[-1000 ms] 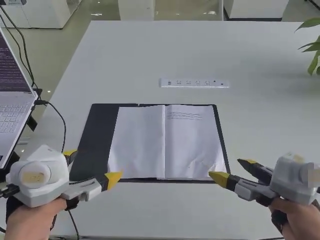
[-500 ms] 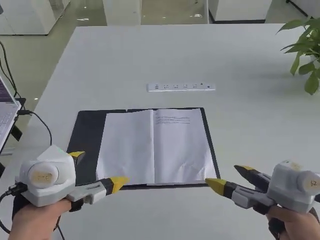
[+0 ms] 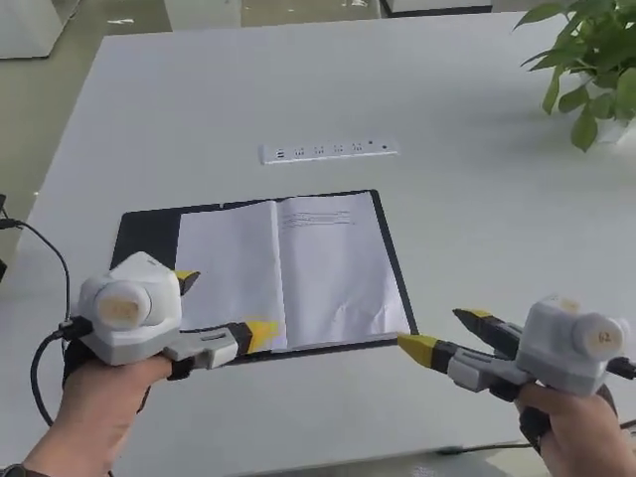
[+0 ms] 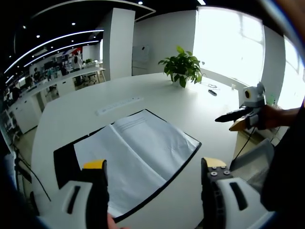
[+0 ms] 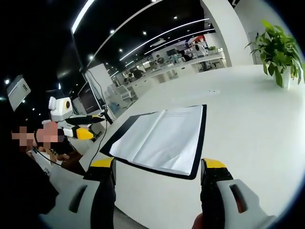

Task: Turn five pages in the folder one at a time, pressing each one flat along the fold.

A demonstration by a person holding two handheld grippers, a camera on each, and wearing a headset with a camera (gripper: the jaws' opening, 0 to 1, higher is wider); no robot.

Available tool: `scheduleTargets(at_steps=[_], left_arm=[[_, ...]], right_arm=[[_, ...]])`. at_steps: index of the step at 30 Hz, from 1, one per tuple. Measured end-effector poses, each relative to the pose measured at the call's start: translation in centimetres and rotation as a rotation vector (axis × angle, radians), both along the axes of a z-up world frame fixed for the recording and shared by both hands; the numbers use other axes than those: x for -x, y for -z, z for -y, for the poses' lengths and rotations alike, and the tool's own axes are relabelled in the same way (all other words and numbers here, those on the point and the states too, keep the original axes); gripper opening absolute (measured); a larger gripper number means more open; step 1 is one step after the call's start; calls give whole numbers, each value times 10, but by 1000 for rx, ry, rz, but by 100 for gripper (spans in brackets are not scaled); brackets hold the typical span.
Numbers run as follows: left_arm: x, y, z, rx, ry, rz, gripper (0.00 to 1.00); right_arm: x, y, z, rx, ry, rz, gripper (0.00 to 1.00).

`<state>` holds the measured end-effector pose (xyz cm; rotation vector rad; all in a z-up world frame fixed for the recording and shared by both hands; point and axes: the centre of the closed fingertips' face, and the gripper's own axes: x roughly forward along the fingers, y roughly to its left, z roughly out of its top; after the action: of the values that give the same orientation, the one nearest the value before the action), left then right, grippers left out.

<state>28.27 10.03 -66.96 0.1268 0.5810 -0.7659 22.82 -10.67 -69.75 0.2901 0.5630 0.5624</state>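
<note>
Head view, we've got our left hand-held gripper (image 3: 224,306) with its jaws spread wide and nothing between them, hovering over the near left part of the folder (image 3: 149,234). Our right hand-held gripper (image 3: 442,330) is spread and empty too, just off the folder's near right corner over bare desk (image 3: 477,199). The folder lies open toward the desk's near edge, white pages (image 3: 328,268) facing up. Past it a power strip (image 3: 328,151) sits mid-desk, and a leafy plant (image 3: 586,60) stands by the right edge, farther back.

Black folder (image 3: 149,234); white pages (image 3: 328,266); white table (image 3: 497,199); green plant (image 3: 588,55); white power strip (image 3: 328,152).
</note>
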Motion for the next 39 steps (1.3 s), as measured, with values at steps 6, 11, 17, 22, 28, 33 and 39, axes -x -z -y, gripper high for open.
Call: scheduleTargets(at_steps=[6, 11, 17, 22, 28, 33, 39], left_arm=[[-14, 8, 42, 5, 70, -6, 79], [-22, 19, 75, -8, 114, -12, 78], [-31, 38, 111, -9, 157, -35, 77], [-41, 65, 138, -33, 176, -61, 77], [-44, 92, 162, -79, 191, -79, 76], [-43, 110, 181, -100, 196, -106, 75], [-34, 133, 192, -183, 258, -109, 74]], right_arm=[[2, 1, -2, -2, -7, -10, 71], [7, 6, -3, 13, -18, -24, 71], [11, 11, -1, 6, -16, -41, 70], [18, 16, -1, -6, -18, -56, 70], [18, 17, 7, -15, -5, -66, 70], [15, 16, 13, -16, -3, -66, 70], [13, 17, 16, -31, 10, -72, 69]])
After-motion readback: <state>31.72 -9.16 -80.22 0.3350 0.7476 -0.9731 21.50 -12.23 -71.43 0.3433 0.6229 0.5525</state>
